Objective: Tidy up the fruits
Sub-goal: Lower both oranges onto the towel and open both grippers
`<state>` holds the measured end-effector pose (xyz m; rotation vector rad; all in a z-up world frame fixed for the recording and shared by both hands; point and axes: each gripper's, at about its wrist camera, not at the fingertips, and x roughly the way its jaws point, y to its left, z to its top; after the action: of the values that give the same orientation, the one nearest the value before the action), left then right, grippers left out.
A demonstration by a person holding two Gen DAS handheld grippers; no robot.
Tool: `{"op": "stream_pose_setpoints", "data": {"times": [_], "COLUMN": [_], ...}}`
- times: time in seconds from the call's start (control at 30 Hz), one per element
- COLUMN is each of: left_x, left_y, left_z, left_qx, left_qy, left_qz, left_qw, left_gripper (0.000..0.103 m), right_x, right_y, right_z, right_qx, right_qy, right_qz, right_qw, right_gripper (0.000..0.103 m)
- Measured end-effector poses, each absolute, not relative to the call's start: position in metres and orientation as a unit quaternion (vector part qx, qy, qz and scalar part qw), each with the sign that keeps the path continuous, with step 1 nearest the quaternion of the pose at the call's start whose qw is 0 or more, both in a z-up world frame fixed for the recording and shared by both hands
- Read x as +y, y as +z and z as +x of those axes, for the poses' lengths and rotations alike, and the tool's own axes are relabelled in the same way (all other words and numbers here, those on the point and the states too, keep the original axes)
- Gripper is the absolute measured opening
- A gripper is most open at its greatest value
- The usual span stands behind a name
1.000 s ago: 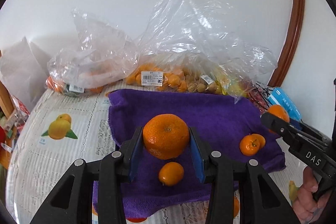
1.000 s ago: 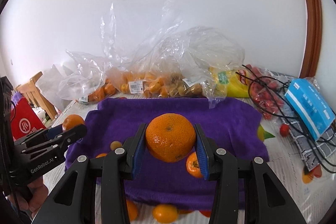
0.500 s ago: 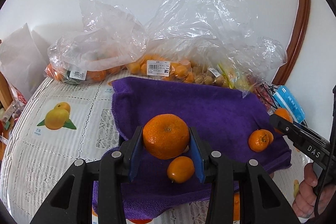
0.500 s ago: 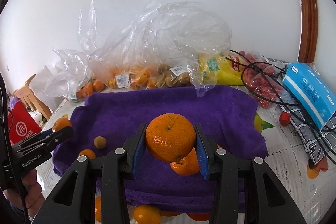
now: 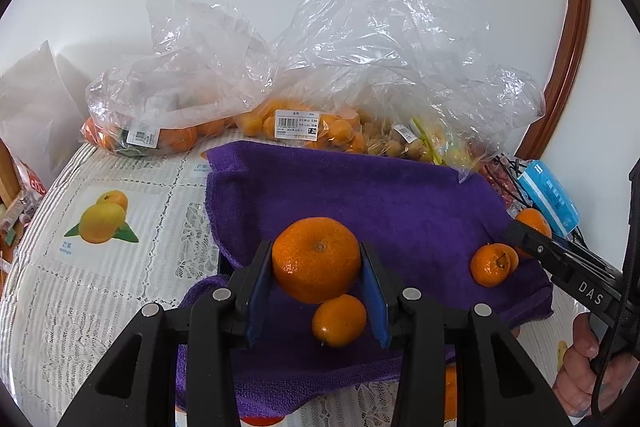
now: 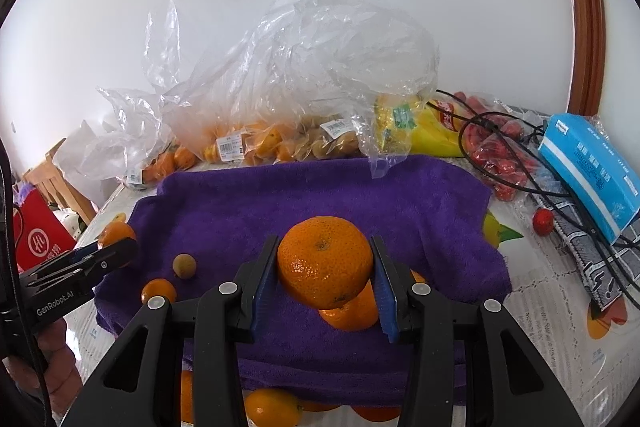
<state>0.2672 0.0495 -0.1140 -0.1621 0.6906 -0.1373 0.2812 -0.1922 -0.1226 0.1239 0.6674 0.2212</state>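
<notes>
A: left gripper (image 5: pixel 317 291) is clamped on a large tangerine (image 5: pixel 316 259), both blue pads tight on its sides, jaws only as wide as the fruit. Right gripper (image 6: pixel 325 277) is the same: closed on its own big tangerine (image 6: pixel 325 262). Both fruits hang just above the purple towel (image 5: pixel 360 195).

B: Placement step, I'd say. 2 in hand, rest already down?

A: Looks that way. Go biggest first: lower each large one until it sits on the cloth, then let the jaws part. The left one has a small orange fruit (image 5: pixel 339 321) directly under and in front of it, so shift sideways to bare towel or it'll land on top and roll. The right has a mid-size tangerine (image 6: pixel 352 311) right below its load, same risk.

B: Towel's soft, so that helps.

A: Yes, but the front edge droops off the table. Stay back from it.

B: What does each camera add?

A: Right wrist view shows the most: yellow packet (image 6: pixel 416 131), bag of red fruit (image 6: pixel 500 163) under black cables, blue tissue pack (image 6: pixel 588 167), a loose red berry (image 6: pixel 543 222), plus a small brownish round fruit (image 6: pixel 184 265) on the towel. Also orange fruit below the towel's front edge. Left wrist view only catches slivers of that side.

B: And the left view?

A: The stemmed tangerine (image 5: pixel 494 264) near the towel's right end, and the mango print on the tablecloth (image 5: pixel 104 223). Both views show the plastic bags (image 5: pixel 280 99) at the back.
</notes>
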Motion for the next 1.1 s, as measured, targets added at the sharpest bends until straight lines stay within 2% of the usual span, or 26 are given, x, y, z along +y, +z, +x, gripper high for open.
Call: {"op": "stream_pose_setpoints", "data": {"times": [0.47,1.1], "left_x": [0.047,0.048], "left_y": [-0.117,-0.122], "left_z": [0.267,0.272], "left_qx": [0.343,0.358], "left_qy": [-0.069,-0.076], "left_qz": [-0.081,-0.090], "left_qw": [0.934,0.926], "left_gripper": [0.040,0.040], "right_x": [-0.172,-0.163], "right_y": [-0.138,-0.140], "right_z": [0.284,0.281], "right_qx": [0.357,0.352], "right_qy": [0.123,0.117], "right_qz": [0.023,-0.024], "right_qw": [0.926,0.928], "right_gripper": [0.044,0.044]}}
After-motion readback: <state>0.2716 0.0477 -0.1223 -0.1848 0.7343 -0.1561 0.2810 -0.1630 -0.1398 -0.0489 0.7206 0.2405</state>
